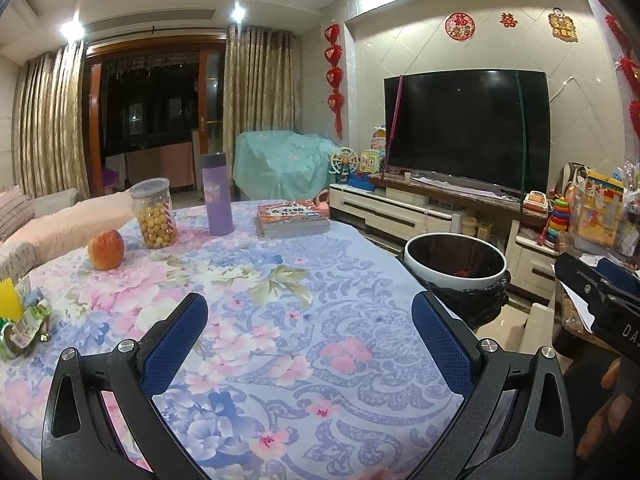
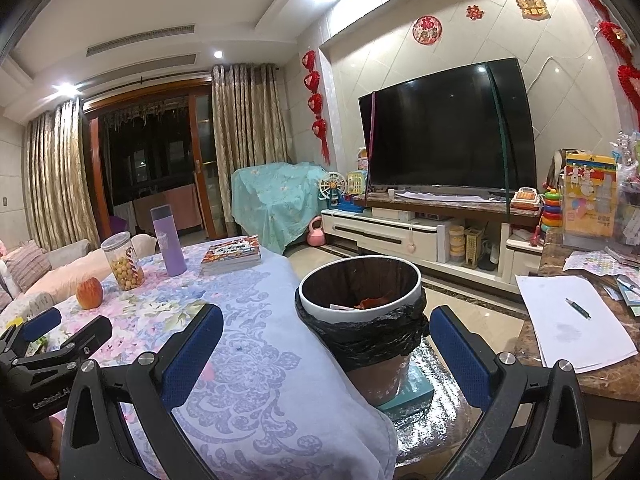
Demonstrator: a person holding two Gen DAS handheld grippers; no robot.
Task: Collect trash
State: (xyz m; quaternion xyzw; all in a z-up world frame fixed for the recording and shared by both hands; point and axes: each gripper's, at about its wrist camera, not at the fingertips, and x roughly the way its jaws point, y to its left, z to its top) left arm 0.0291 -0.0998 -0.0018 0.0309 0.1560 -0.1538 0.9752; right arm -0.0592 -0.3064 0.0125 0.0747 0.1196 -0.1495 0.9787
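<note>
Bin [image 2: 360, 280] just off tablecloth [image 2: 256, 320] edge; both grippers' fingers [image 1: 176, 336] wide, w/ nothing between.

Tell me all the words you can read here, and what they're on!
"GenRobot.AI": left tool's body.
"DA", then cut off by the picture's edge: right tool's body.
"福": round red wall sticker.
"囍": small red wall sticker.
Book cover, bottle label: too blurred to read.

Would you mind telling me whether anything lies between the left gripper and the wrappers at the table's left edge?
Nothing visible does: only bare floral tablecloth separates the open left gripper from the crumpled green-and-yellow wrappers. The red apple sits farther back.
</note>
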